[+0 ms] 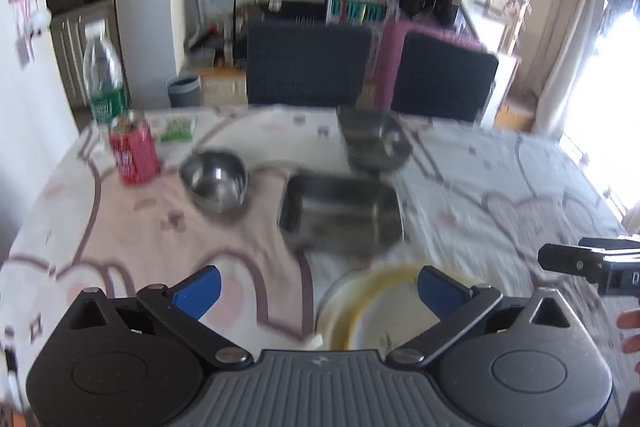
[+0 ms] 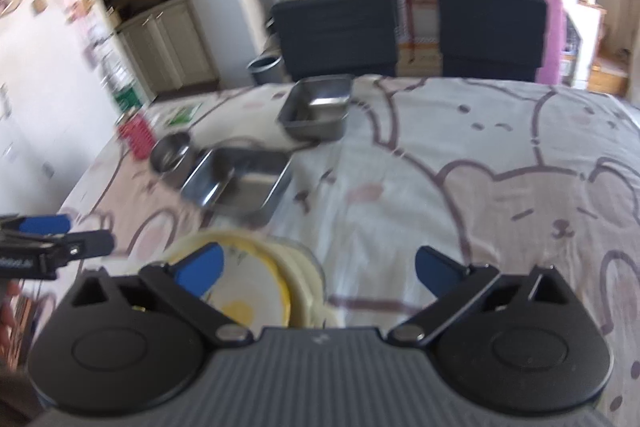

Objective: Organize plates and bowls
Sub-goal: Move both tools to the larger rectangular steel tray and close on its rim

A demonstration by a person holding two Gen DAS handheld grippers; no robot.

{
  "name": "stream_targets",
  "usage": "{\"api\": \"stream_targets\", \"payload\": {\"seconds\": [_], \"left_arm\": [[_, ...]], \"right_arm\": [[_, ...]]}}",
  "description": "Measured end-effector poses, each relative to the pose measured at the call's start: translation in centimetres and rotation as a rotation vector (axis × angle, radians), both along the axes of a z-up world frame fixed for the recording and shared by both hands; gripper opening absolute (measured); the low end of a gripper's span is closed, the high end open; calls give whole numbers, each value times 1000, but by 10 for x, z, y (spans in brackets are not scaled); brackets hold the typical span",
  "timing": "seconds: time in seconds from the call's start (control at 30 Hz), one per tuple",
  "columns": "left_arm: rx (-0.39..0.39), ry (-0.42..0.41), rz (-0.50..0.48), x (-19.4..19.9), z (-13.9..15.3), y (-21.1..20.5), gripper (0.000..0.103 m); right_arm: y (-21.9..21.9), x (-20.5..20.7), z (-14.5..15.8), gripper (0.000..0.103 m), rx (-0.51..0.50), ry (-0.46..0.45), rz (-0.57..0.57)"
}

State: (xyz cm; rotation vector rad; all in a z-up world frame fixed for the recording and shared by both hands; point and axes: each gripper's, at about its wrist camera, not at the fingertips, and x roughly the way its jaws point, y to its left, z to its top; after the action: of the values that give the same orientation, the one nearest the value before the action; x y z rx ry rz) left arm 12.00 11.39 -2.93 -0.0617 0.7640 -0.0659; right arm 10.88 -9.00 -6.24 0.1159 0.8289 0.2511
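Tabletop (image 2: 480, 155) under bear-print cloth, both views blurred. Steel tray (image 1: 340, 211) ahead of left claw (image 1: 319, 287), steel bowl (image 1: 214, 181) ahead-left. Yellow-rimmed plate (image 1: 384, 311) just below left claw, by right claw (image 2: 319, 269). Both claws spread wide, holding nothing.

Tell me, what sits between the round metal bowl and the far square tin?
The nearer rectangular steel tray sits between bowl and far tin, seen in the right wrist view.

left wrist: low over table (image 1: 500, 187) | right wrist: likewise | shared: trays
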Motion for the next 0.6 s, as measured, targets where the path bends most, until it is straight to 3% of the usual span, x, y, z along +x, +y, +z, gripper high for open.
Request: {"api": "stream_targets", "payload": {"seconds": [0.2, 0.4, 0.47, 0.53, 0.6], "left_arm": [[60, -17, 27, 46, -12, 3, 103], [92, -13, 17, 99, -30, 5, 101], [90, -5, 4, 115, -35, 4, 91], [96, 32, -7, 131, -43, 1, 73], [96, 68, -9, 143, -51, -1, 61]], "right_arm": [[5, 36, -2, 103, 73, -51, -50], [18, 86, -14, 103, 111, -30, -119], [22, 101, -21, 103, 106, -18, -139], [25, 116, -27, 102, 93, 17, -152], [28, 129, -33, 93, 122, 49, -156]]}}
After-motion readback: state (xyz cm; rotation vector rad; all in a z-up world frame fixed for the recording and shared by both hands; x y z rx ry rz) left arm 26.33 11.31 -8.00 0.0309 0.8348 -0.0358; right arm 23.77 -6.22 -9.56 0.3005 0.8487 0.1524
